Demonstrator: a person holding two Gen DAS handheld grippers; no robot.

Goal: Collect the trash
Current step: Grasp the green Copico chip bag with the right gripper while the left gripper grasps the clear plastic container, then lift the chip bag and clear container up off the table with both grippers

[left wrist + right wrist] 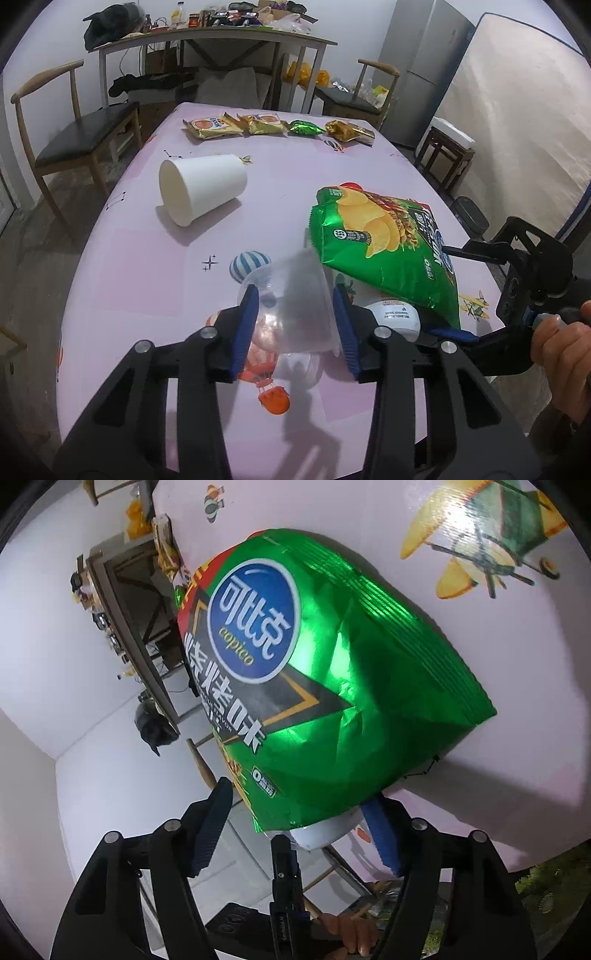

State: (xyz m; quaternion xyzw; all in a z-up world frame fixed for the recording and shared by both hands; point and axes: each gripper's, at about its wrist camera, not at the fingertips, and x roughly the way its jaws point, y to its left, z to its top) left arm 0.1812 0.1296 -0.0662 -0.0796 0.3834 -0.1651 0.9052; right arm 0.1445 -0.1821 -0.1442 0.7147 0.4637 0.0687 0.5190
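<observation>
Left wrist view: the left gripper [295, 325] brackets a clear plastic cup [291, 302] lying on its side, pads apparently touching its walls, on the pink table [147, 277]. Right wrist view: the right gripper [299, 834] stands apart around the green chip bag's [332, 701] near end — glossy, puffed, stretching away from the tool.
</observation>
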